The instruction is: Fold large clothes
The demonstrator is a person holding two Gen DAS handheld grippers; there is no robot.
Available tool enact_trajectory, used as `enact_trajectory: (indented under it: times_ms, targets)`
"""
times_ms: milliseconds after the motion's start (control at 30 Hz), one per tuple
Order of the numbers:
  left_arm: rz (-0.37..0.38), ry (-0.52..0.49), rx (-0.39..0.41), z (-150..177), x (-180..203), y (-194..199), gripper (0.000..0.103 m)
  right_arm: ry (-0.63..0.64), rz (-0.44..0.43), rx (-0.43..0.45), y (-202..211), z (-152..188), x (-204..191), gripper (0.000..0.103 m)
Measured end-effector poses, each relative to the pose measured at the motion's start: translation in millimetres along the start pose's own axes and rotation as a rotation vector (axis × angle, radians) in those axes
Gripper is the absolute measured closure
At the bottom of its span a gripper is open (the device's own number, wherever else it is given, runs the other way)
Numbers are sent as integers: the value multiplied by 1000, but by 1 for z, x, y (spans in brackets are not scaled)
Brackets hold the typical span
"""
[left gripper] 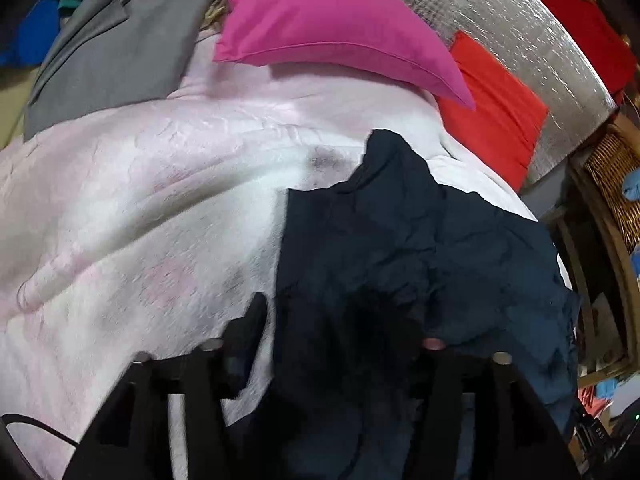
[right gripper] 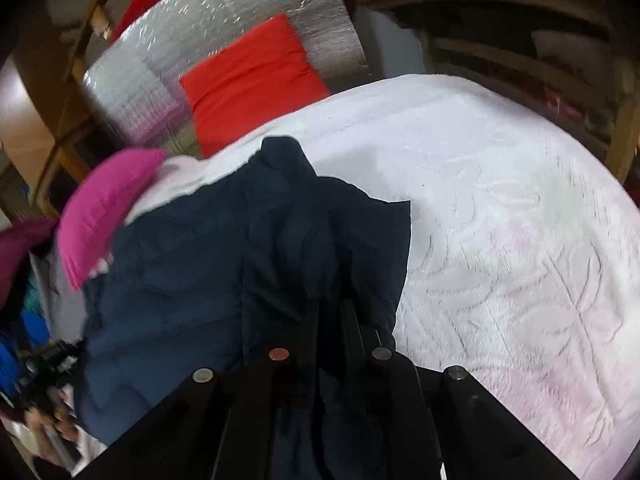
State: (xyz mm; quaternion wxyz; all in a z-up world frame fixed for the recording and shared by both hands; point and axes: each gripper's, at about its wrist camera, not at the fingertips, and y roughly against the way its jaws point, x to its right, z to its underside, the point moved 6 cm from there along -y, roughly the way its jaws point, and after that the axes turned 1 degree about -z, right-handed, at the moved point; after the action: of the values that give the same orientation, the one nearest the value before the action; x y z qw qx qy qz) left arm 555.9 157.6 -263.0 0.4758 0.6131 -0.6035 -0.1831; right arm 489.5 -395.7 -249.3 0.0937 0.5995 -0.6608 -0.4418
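Observation:
A dark navy garment [left gripper: 420, 248] lies crumpled on the pale pink quilted bedspread [left gripper: 140, 200]. My left gripper [left gripper: 332, 320] straddles the garment's near left edge with its jaws wide apart. Its left finger [left gripper: 248, 320] rests on the bedspread just beside the cloth; its right finger is lost in the dark folds. In the right wrist view the navy garment [right gripper: 200, 260] spreads to the left over the bedspread [right gripper: 500, 220]. My right gripper [right gripper: 332, 316] is shut on a raised fold of it.
A magenta pillow [left gripper: 328, 28] and a red cushion [left gripper: 492, 108] lie at the bed's far end against a silver foil panel [left gripper: 500, 8]. Grey clothing [left gripper: 112, 64] is piled far left. A wicker basket [left gripper: 612, 176] and wooden frame stand right. A person's hand [right gripper: 60, 424] shows lower left.

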Motion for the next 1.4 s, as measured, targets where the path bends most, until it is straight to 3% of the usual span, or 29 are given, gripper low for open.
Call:
enact_trajectory:
  times_ms: [100,133,167,333,500,567,633,667,700,800,933,1033,1100,1133,1167,1233,1267,1400]
  targets:
    - [-19,15,-6,2,-7,8,37,-17,-16,8,11,2,1,54]
    - [-17,16,-5,3,-11,11,37,-16,-19,19,15,2,1,38]
    - [-19,19,-5,4,-13,16,37,-12,-21,36,20,4,1,36]
    - [-62,-8,-16,17,-22,24,31,10,-8,30,21,14,-3,36]
    - [-52,-36,-60,35,-24,27,30,17,15,1,7,25,-4,38]
    - [-52,-49,-66,41,-25,27,31,58,30,16,6,27,-10,58]
    - [-21,-67,-68,44,-22,27,48,99,72,37,8,27,-16,66]
    - [16,-65,-76,44,-19,26,65,108,82,45,9,27,-17,71]
    - [39,-60,-79,44,-16,26,71,112,90,57,11,25,-18,73]
    - [10,-99,-33,42,-10,27,81,80,74,103,22,20,-17,81]
    - [-16,-123,43,33,-6,26,84,62,76,137,27,16,-18,81]
    - [-30,-126,14,32,-7,15,83,37,92,46,6,22,-9,77]
    - [-50,-132,16,32,-7,16,80,16,75,45,9,23,-6,76]
    - [-58,-138,20,31,-6,19,80,6,66,41,11,23,-4,69]
    - [-77,-145,23,31,-6,23,73,-12,51,32,14,24,-2,56]
    - [-130,-153,38,34,-8,31,55,-55,11,39,24,24,2,42]
    - [-161,-155,51,36,-10,38,43,-63,9,54,30,24,3,40]
    - [-161,-128,88,49,-15,66,37,-88,-45,86,57,29,4,39]
